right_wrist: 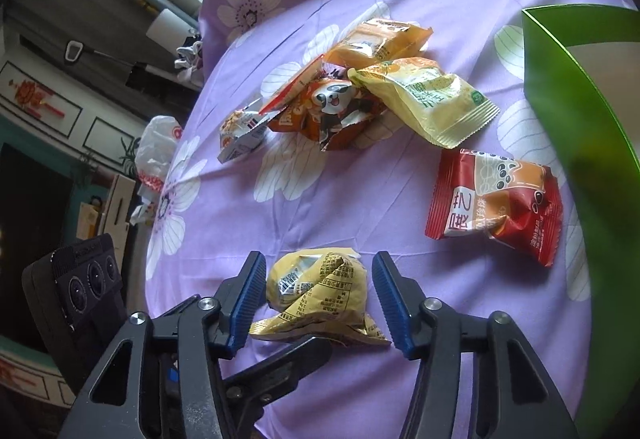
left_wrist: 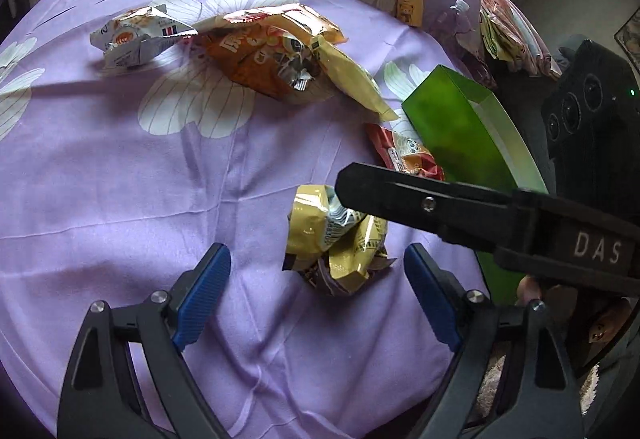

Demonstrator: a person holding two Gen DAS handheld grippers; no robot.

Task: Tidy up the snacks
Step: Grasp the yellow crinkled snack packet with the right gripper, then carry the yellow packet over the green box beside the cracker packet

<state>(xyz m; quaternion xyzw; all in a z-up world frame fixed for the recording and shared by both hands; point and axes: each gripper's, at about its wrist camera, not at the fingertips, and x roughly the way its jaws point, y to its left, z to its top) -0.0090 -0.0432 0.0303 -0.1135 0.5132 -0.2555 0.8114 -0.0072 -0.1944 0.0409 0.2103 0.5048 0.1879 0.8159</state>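
- Crumpled yellow snack packet (right_wrist: pixel 318 299) is lying on the purple flowered bedsheet (right_wrist: pixel 320 199), sitting between the right gripper (right_wrist: pixel 320 305) pads. The left pad looks to be touching the wrapper; a sliver of gap is showing at the right one, so I'm judging it framed, not clamped.
- Left gripper (left_wrist: pixel 318 297) is hovering wide apart over the same packet, holding nothing. The right tool's finger is crossing just above the packet in that view.
- Risk: both tools are crowding one packet. If both close, fingers could be knocking together or tearing the loose foil.
- Risk: the wrapper is puffy and slick; a light pinch on a fold could be letting it slip out on the lift.
- Red milk-tea packet (right_wrist: pixel 496 207) is lying just beside the green box (right_wrist: pixel 560 87); a swing toward the box could be dragging it.
- Pile of orange, yellow and white packets (right_wrist: pixel 352 95) is waiting farther off.
- Green box interior: only a pale inner wall is showing; contents can't be told.
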